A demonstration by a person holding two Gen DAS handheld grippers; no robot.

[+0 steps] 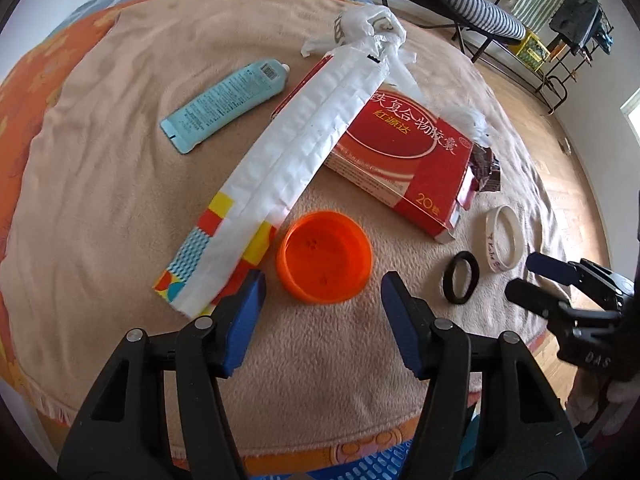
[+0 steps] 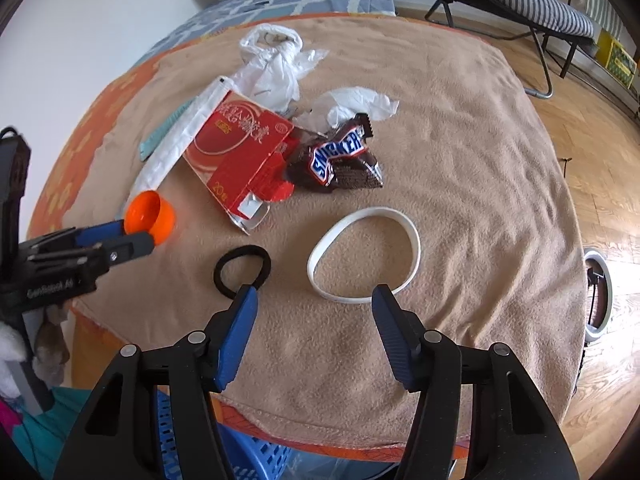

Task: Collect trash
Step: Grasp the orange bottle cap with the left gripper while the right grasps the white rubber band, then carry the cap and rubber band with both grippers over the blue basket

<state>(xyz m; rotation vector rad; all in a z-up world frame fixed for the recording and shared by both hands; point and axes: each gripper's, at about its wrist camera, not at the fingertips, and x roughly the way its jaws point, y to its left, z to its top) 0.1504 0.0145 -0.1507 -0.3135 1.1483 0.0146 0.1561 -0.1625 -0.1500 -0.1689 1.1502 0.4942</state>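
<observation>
Both grippers poised over scattered trash on blanket-covered bed, nothing held

Left gripper [image 1: 322, 294] fingers apart, straddling orange cap [image 1: 325, 255], likely its pick; right gripper [image 2: 314, 306] fingers apart near white band [image 2: 416, 240], black hair tie [image 2: 218, 270] beside. Red box [image 2: 236, 148] and wrapper [image 2: 340, 156] lie mid-blanket; blue basket [image 2: 256, 454] below near edge; near strip bare

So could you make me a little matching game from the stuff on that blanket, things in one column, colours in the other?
Things:
1. cap
2. tube
3. hair tie
4. wristband

Colours:
A. white
B. orange
C. black
D. light blue

Pairs: 1-B, 2-D, 3-C, 4-A
</observation>
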